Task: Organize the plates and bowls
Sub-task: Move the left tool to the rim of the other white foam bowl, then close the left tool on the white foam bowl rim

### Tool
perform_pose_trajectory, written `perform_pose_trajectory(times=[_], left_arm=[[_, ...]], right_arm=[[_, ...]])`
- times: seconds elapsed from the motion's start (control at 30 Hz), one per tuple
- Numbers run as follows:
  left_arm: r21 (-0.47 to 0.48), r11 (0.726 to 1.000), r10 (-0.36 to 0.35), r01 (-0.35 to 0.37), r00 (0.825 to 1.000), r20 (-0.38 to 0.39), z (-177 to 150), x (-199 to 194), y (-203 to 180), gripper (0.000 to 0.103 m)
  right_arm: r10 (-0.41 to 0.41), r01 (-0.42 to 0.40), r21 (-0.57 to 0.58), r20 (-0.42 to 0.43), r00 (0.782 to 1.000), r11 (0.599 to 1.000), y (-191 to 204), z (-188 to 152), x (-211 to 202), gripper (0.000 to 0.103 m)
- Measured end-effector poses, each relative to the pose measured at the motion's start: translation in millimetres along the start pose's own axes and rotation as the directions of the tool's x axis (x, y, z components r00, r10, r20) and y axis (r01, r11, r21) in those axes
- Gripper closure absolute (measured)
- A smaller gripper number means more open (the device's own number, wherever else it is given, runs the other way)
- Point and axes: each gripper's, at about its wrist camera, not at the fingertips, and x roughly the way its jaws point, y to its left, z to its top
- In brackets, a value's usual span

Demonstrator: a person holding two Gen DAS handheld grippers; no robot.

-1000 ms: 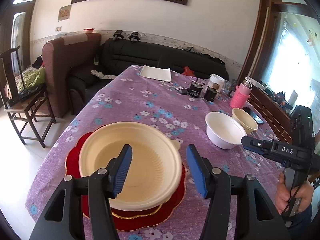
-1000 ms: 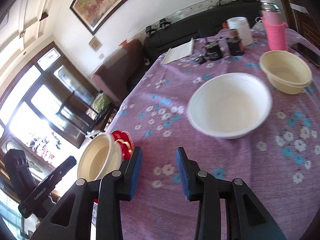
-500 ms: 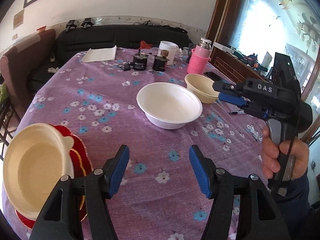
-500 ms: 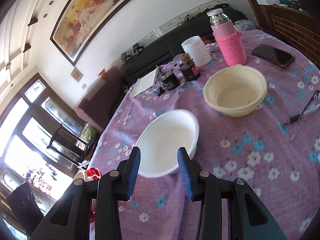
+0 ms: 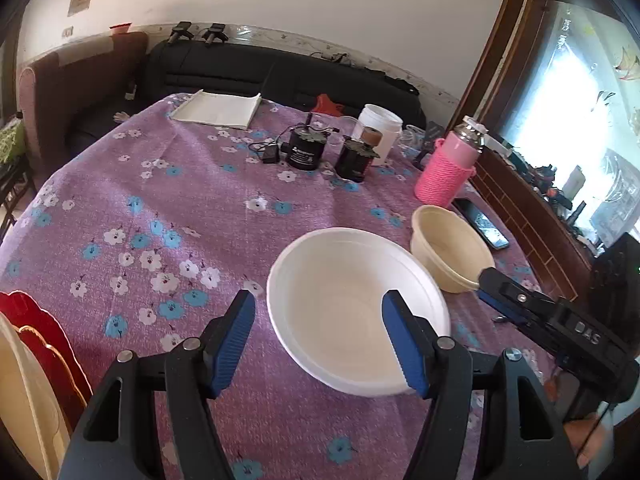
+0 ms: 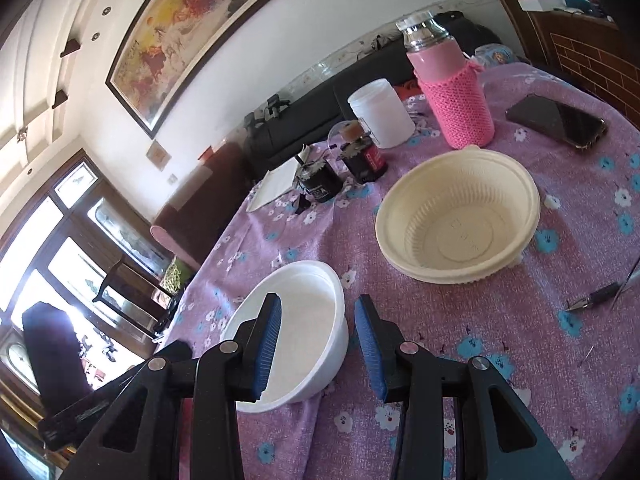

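Note:
A white bowl (image 5: 352, 304) sits on the purple flowered tablecloth (image 5: 180, 216). My left gripper (image 5: 320, 340) is open and empty, its jaws wide on either side of the bowl's near-left rim. A cream bowl (image 5: 448, 252) stands just right of it. At the far left edge a cream bowl (image 5: 20, 408) rests on a red plate (image 5: 48, 344). In the right wrist view my right gripper (image 6: 318, 344) is open and empty, its jaws straddling the white bowl's (image 6: 304, 320) right rim; the cream bowl (image 6: 460, 228) lies beyond.
A pink knitted bottle (image 5: 448, 172), a white jar (image 5: 380, 128), two dark jars (image 5: 308, 152), a folded white cloth (image 5: 216, 108) and a phone (image 5: 484, 228) sit at the table's far side. A pen (image 6: 596, 296) lies right of the right gripper. A sofa stands behind.
My left gripper swung from the cream bowl on the red plate toward the white bowl and closed in on it. My right gripper moved right, then nearer the white bowl's rim.

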Motion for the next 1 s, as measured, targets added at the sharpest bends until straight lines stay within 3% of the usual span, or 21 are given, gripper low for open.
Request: perform_pose_trajectory(times=[0.17, 0.27, 0.57, 0.7, 0.77, 0.8, 1.0], left_arm=[[0.013, 0.999, 0.037, -0.038, 0.999, 0.033, 2.5, 13.6, 9.9, 0.038], [0.026, 0.999, 0.034, -0.035, 0.999, 0.014, 0.7, 22.8, 15.5, 0.038], [-0.012, 1.0, -0.012, 0.012, 0.999, -0.033, -1.3, 32.0, 29.8, 0.038], [0.002, 1.0, -0.029, 0.029, 0.998, -0.053, -3.9, 37.8, 27.5, 0.052], [0.021, 0.999, -0.031, 0.032, 0.998, -0.062, -6.0, 40.0, 23.7, 0.071], [0.03, 0.999, -0.035, 0.037, 0.997, -0.067, -6.9, 41.3, 21.9, 0.076], [0.064, 0.998, -0.022, 0.026, 0.998, -0.054, -9.1, 42.0, 18.7, 0.078]], right_arm=[[-0.031, 0.031, 0.009, -0.021, 0.999, 0.999, -4.8, -0.9, 7.5, 0.061], [-0.067, 0.068, 0.015, -0.045, 0.997, 0.998, -8.3, -2.9, 13.7, 0.068], [-0.03, 0.033, 0.023, -0.114, 0.993, 0.999, -5.9, -14.7, 31.6, 0.075], [-0.023, 0.026, 0.026, -0.132, 0.991, 0.999, -6.5, -18.3, 36.7, 0.089], [-0.025, 0.027, 0.019, -0.124, 0.992, 0.999, -4.9, -18.9, 35.8, 0.089], [-0.022, 0.024, 0.016, -0.12, 0.992, 1.0, -4.2, -19.1, 35.1, 0.089], [-0.051, 0.049, -0.017, -0.109, 0.993, 0.999, 0.7, -19.9, 35.8, 0.09]])
